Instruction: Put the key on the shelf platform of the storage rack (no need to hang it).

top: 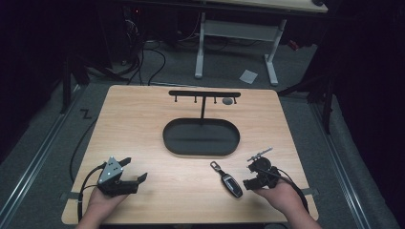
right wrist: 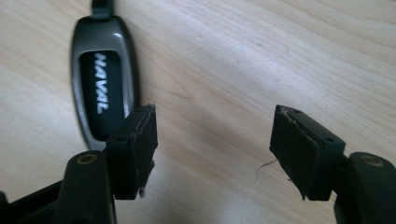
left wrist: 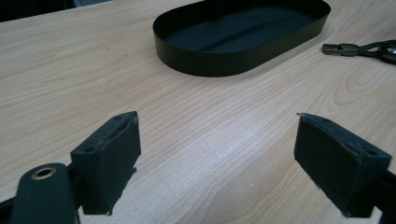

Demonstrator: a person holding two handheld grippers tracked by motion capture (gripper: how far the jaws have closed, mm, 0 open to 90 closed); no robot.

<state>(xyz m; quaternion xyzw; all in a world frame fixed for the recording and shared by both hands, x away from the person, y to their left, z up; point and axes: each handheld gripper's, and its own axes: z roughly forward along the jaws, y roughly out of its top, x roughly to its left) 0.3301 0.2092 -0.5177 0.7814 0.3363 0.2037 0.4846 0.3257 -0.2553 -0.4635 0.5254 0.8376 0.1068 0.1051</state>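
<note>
High view puts both grippers at the near edge of the wooden bench (top: 143, 124), each held in one hand of the person. On the left side, the left gripper (top: 136, 174) rests low over the bare wood with its jaws wide apart and nothing between them; the left gripper view confirms this, with only wood grain in the gap. On the right side, the right gripper (top: 250, 183) is also with jaws apart and holds nothing. Just beside it, to its left, lies the car key fob (top: 231, 183) flat on the bench, dark with a grey rim, and a short strap with a metal clip (top: 216, 165) goes from it toward the middle of the bench. In the right gripper view the key fob (right wrist: 100, 86) lies beside and partly behind the left jaw, outside the gap, and white letters are on its face. Farther from the person, at the middle of the bench, stands a black oval tray (top: 172, 143). From its far side rises a thin black stand with a bar of small hooks (top: 204, 93).
</note>
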